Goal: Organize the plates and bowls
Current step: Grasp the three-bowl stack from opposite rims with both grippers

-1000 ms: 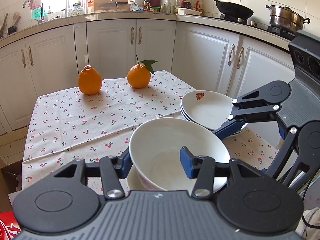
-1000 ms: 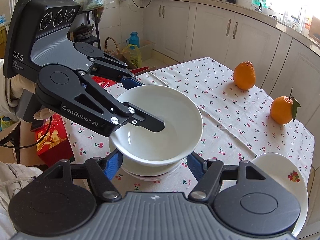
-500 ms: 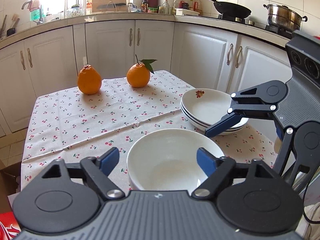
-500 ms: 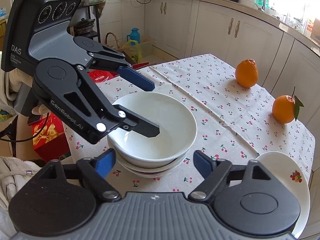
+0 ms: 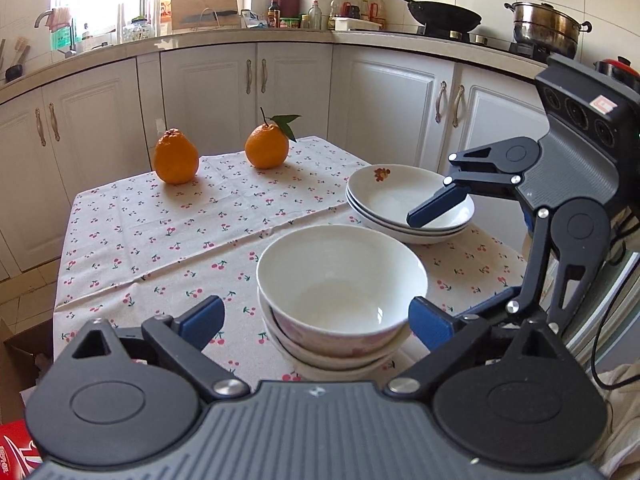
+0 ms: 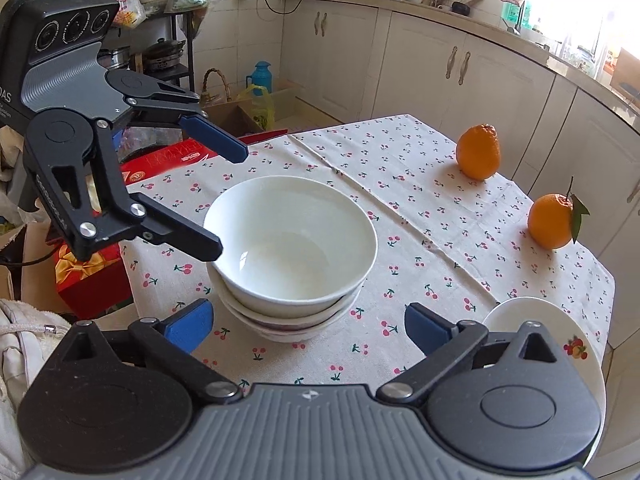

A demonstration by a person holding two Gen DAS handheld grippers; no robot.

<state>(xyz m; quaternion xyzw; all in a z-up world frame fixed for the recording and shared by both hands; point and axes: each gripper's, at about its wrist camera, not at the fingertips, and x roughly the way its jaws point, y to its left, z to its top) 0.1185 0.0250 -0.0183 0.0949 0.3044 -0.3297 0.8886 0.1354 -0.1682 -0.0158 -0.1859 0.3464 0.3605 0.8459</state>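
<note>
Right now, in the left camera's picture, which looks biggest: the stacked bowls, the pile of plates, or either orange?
1. Stacked bowls, though they sit nearest the camera, which enlarges them.
2. Pile of plates.
3. The two oranges, left and leafy, look alike.

A cherry-print tablecloth (image 5: 140,236) covers the table, bearing two oranges (image 5: 176,157), stacked bowls (image 5: 340,292) and stacked plates (image 5: 400,204).

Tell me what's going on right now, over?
Left gripper open, right gripper open, both empty. White ceramic bowl sits nested on bowl stack; white floral plates stacked beside. Nothing in the way.
</note>
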